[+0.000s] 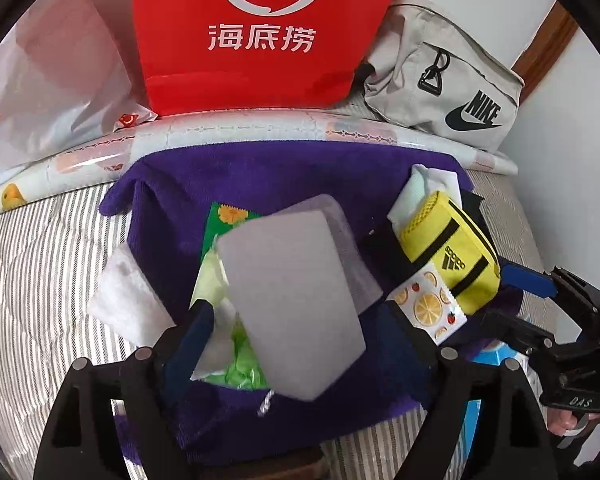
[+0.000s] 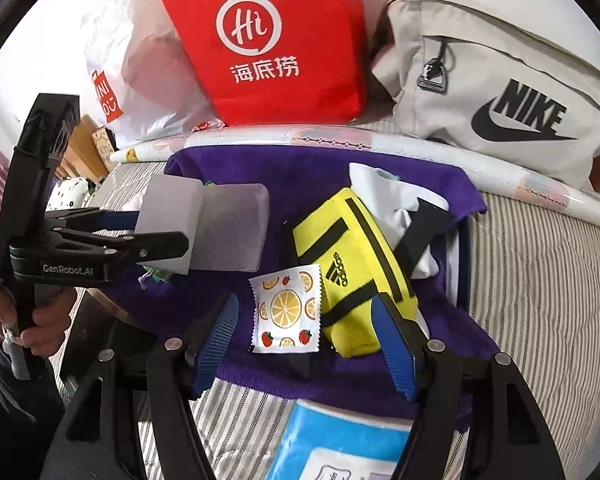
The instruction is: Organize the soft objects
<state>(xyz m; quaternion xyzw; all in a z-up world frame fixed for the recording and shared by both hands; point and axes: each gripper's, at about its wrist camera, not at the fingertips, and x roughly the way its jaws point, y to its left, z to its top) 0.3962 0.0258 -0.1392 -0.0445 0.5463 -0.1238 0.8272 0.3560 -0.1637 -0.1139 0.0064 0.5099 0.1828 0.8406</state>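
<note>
— Where's the grey sponge (image 1: pixel 292 312)?
— Tilted between the jaws of the left gripper (image 1: pixel 300 316), over the purple towel (image 1: pixel 172 184) on the bed (image 1: pixel 40 248). Jaws apart, not pressing it.
— Right gripper (image 2: pixel 306 320)?
— Jaws apart above the fruit sachet (image 2: pixel 286 308) and yellow pouch (image 2: pixel 340 248), holding nothing.

we hold our left gripper (image 1: pixel 300 320) tilted steeply down, its jaws spread wide with nothing pressed between the pads. our right gripper (image 2: pixel 304 344) also angles down, jaws apart and gripping nothing. our left hand (image 2: pixel 40 320) wraps its gripper's handle.
</note>
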